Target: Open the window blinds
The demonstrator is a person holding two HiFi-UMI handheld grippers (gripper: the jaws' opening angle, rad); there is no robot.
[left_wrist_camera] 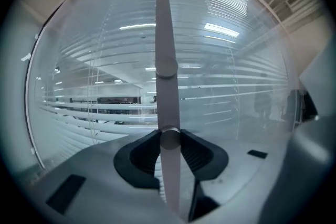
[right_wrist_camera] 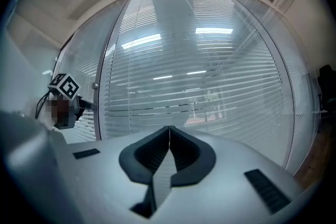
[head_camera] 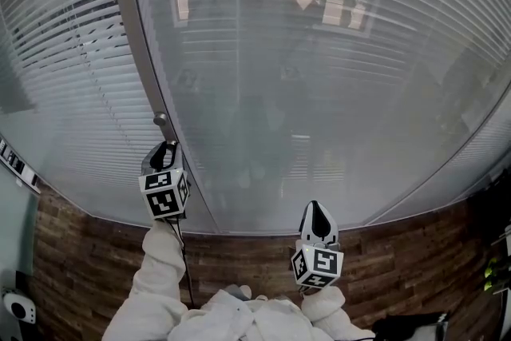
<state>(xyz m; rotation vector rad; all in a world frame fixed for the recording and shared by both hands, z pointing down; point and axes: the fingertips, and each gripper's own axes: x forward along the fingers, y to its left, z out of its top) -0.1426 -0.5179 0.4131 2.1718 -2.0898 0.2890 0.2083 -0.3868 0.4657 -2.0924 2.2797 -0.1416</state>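
Left fingers: your left gripper's [head_camera: 165,149] dark ribbed pads [left_wrist_camera: 143,153] are partly closed and press from both sides on a small round knob [left_wrist_camera: 169,140]. The knob fills the gap between them.

Knob: it sticks out of the grey upright frame post [head_camera: 132,28], low on the post. In the left gripper view the post runs straight up the middle, and a second round shape sits higher on it; what that is I cannot tell.

Right fingers: your right gripper's [right_wrist_camera: 169,134] jaws are together, tip against tip, and hold nothing. The right gripper hangs in the air short of the glass [head_camera: 335,172], well apart from the left one.

Marker cubes: the left cube [head_camera: 164,196] sits just behind the gripping jaws. The right cube [head_camera: 317,265] sits lower and toward the middle of the head view.

Sleeves: your white sleeves [head_camera: 160,259] rise from the bottom edge to both grippers.

Window blinds: the window blinds [head_camera: 263,36] hang behind the glass on both sides of the post. Right of the post the slats lie close together and the view through them is hazy, with a plant and a bit of building showing in the right gripper view. Left of the post the slats stand with gaps, and in the left gripper view a lit room shows between them.

Below the glass: a brown brick-patterned band [head_camera: 415,267] runs under the panes.
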